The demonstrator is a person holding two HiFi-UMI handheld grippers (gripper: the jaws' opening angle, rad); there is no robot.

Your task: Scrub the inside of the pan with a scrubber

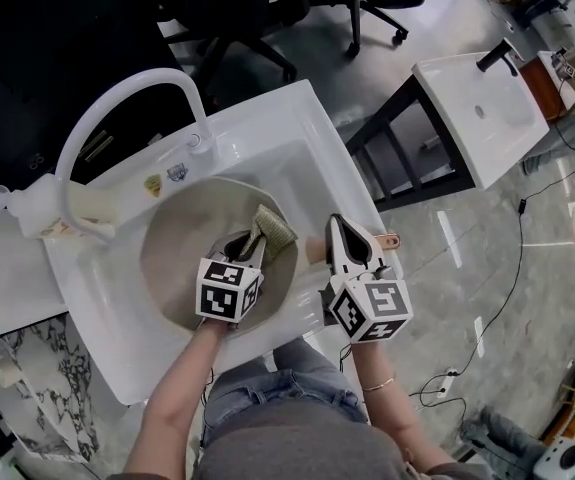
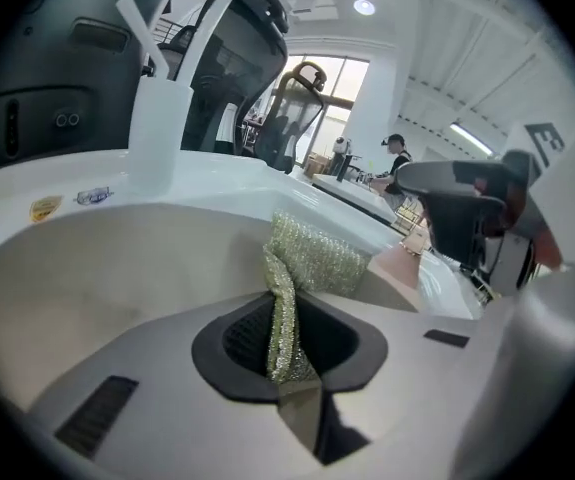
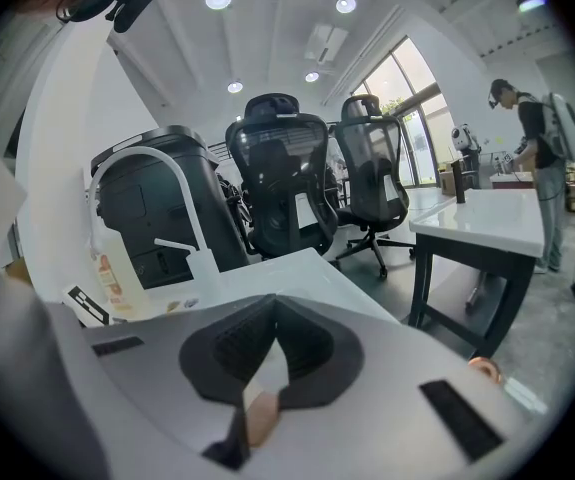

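Inside pan (image 1: pixel 182 258), at sink (image 1: pixel 285 118): scrubber (image 1: pixel 275 230) pinched in left tongs (image 1: pixel 248 247); handle (image 1: pixel 314 251) clamped by right tongs (image 1: pixel 347 245); scrubbing apparently underway, not evidently finished.

Both forearms reach forward and down; the left gripper (image 1: pixel 250 245) pinches the scrubber (image 1: pixel 276 230), and the right gripper (image 1: pixel 343 246) clamps the pan handle (image 1: pixel 315 252).

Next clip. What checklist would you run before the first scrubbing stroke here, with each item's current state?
1. The left gripper pinches the glittery green mesh scrubber: ok.
2. The right gripper clamps the pale tan pan handle: ok.
3. The round beige pan sits inside the white sink: ok.
4. Scrubber is over the pan's inside: ok.
5. Scrubber touches the pan surface: cannot tell.
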